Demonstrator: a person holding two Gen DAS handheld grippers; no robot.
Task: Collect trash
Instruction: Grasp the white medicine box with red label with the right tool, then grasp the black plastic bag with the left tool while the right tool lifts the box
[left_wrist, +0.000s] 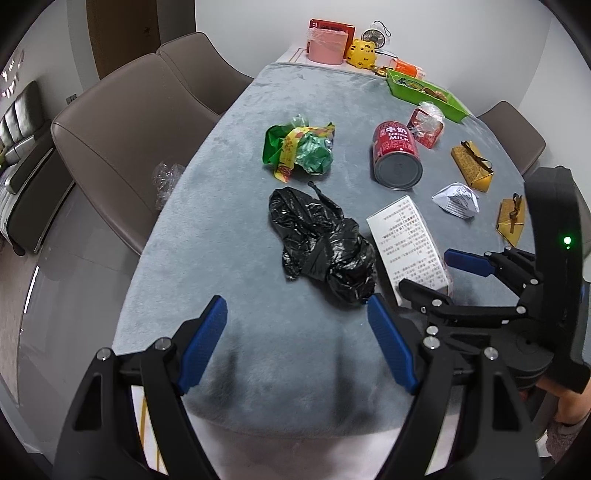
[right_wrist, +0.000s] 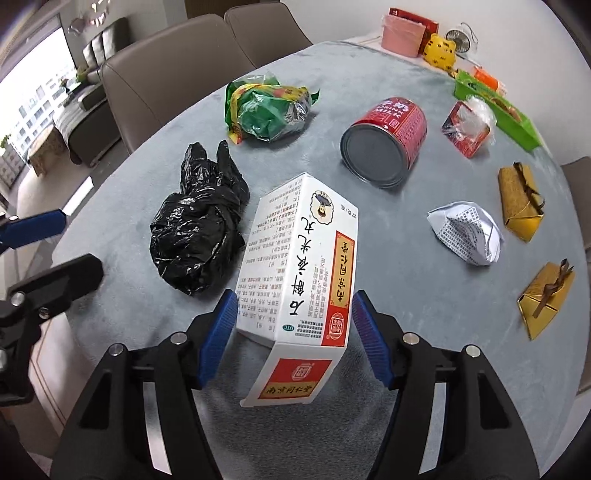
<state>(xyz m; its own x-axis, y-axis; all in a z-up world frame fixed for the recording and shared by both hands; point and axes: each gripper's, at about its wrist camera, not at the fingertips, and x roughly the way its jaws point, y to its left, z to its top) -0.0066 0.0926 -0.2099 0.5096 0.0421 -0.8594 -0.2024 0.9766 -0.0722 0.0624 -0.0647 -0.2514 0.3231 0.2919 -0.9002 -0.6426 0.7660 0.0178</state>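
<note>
A white medicine box (right_wrist: 299, 266) with red labels sits between the blue pads of my right gripper (right_wrist: 295, 332), which is shut on it and holds it tilted above the grey table cover (right_wrist: 406, 277). In the left wrist view the box (left_wrist: 406, 240) and the right gripper (left_wrist: 436, 273) are at the right. My left gripper (left_wrist: 295, 339) is open and empty over the table's near edge. A crumpled black plastic bag (left_wrist: 321, 243) lies just beyond it, left of the box (right_wrist: 199, 229). A crumpled green wrapper (left_wrist: 299, 149), a red milk can (left_wrist: 397, 155) on its side and crumpled white paper (left_wrist: 458, 199) lie further out.
Two gold gift boxes (right_wrist: 521, 203) (right_wrist: 546, 299) lie at the right. A red packet with clear plastic (right_wrist: 469, 127), a green tray (right_wrist: 495, 107), a pink box (right_wrist: 402, 35) and a yellow toy (right_wrist: 439, 51) sit at the far end. Brown chairs (left_wrist: 122, 144) stand on the left.
</note>
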